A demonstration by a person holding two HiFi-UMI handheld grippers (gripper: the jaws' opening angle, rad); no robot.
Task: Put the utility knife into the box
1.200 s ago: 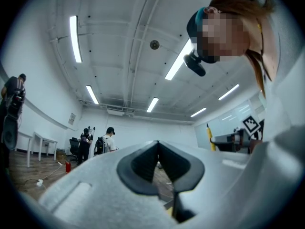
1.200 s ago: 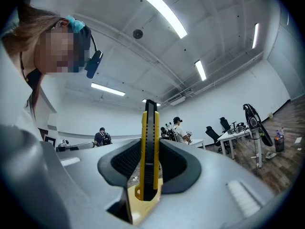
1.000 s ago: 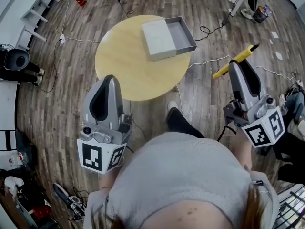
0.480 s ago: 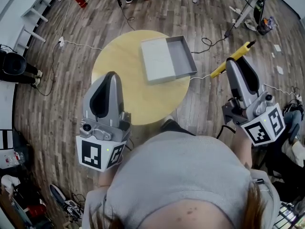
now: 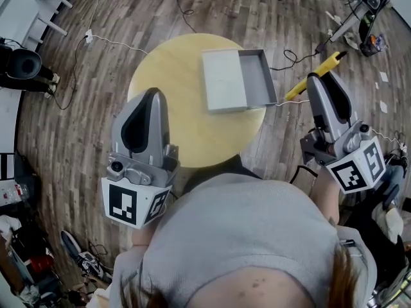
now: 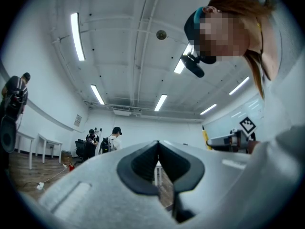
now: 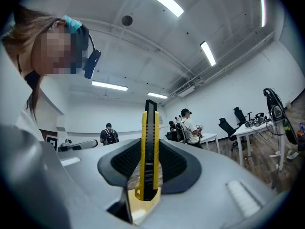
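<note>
My right gripper (image 5: 319,77) is shut on a yellow utility knife (image 5: 323,65), held out over the wooden floor to the right of the round yellow table (image 5: 173,108). In the right gripper view the knife (image 7: 150,128) stands upright between the pads, its black tip pointing up past the gripper (image 7: 150,144). A grey box (image 5: 258,76) lies open on the table's far right, its pale lid (image 5: 223,81) beside it. My left gripper (image 5: 153,94) hangs over the table's near left part, shut and empty (image 6: 158,146).
Cables (image 5: 292,59) trail over the wooden floor beyond the table. A tripod stand (image 5: 359,11) is at the far right, a white shelf (image 5: 38,15) at the far left. People (image 7: 188,125) stand by desks and office chairs (image 7: 228,128) across the room.
The table and box have slid lower and to the right in the head view, coming nearer. Both grippers keep their places in the view, the right one still holding the knife.
</note>
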